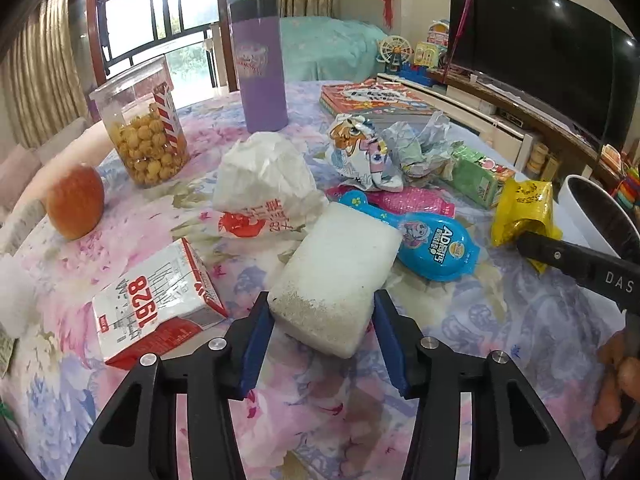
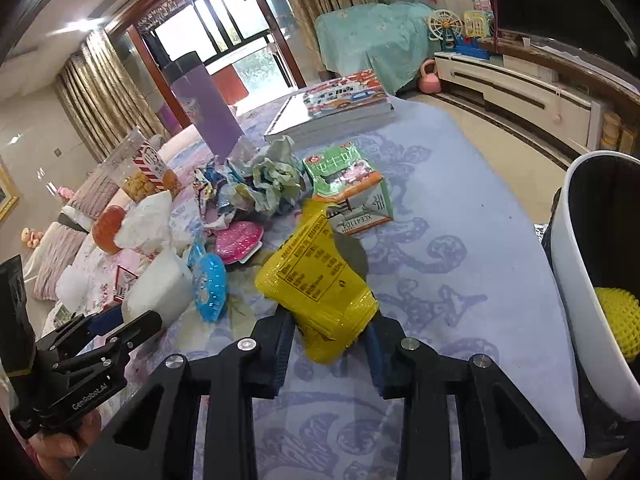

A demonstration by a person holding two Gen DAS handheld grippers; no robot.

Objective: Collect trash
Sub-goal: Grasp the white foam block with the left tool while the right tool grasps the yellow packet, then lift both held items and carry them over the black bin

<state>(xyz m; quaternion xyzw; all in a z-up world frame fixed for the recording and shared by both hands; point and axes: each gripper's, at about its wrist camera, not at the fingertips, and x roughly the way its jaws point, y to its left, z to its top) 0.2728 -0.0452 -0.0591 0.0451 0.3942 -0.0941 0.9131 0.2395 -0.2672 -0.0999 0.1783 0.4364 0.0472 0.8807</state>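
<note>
A white foam block (image 1: 336, 272) lies on the flowered tablecloth, and my left gripper (image 1: 322, 312) is shut on its near end, a blue pad against each side. My right gripper (image 2: 332, 328) is shut on a yellow plastic wrapper (image 2: 316, 280), whose bottom is pinched between the pads. More trash lies between them: a blue pouch (image 1: 436, 240), a pink wrapper (image 1: 404, 200), crumpled paper (image 1: 416, 144), a green carton (image 1: 476, 176), a white paper bag (image 1: 260, 184) and a red-and-white milk carton (image 1: 160, 300). A white bin (image 2: 576, 280) with a black liner stands at the right.
An apple (image 1: 76, 200), a clear jar of snack balls (image 1: 144, 136), a purple tumbler (image 1: 262, 64) and a stack of books (image 1: 372, 98) stand on the far side of the table. A yellow netted ball (image 2: 618, 320) lies inside the bin. The table edge runs along the right.
</note>
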